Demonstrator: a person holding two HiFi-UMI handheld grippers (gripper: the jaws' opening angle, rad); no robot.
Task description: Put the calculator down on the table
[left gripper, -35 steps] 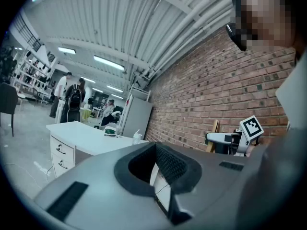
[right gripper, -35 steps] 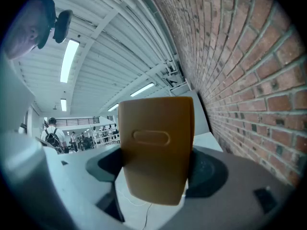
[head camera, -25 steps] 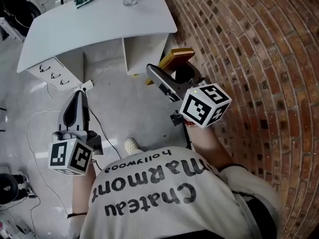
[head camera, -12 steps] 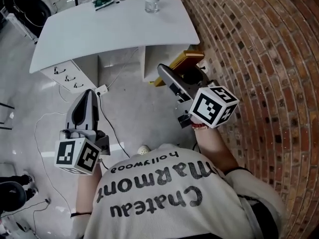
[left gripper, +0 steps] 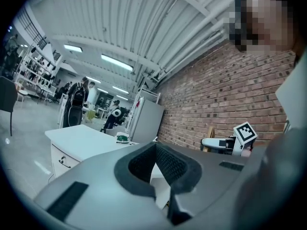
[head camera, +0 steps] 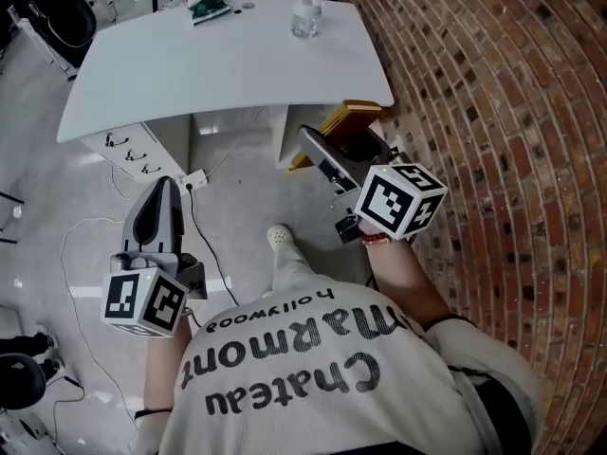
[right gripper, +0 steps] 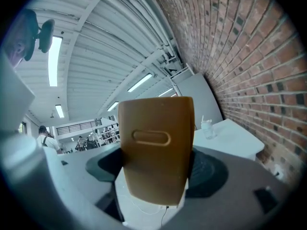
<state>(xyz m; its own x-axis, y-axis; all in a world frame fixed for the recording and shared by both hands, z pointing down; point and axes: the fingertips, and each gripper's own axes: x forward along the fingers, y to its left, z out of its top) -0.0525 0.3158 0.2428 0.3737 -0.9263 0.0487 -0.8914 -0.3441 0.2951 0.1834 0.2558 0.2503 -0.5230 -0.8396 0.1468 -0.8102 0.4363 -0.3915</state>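
Calculator clamped in the right hand-held gripper, over the floor, short of the tabletop.
It stands tall out of the jaws, seemingly held by its near end only, so it could pivot or slip. Letting go before the edge would drop it on the floor. The left hand-held gripper is closed and empty.

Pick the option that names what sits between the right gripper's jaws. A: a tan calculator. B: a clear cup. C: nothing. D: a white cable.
A: in the right gripper view the right gripper has its jaws pressed on both sides of the tan calculator, while the clear cup stands far off on the white table.
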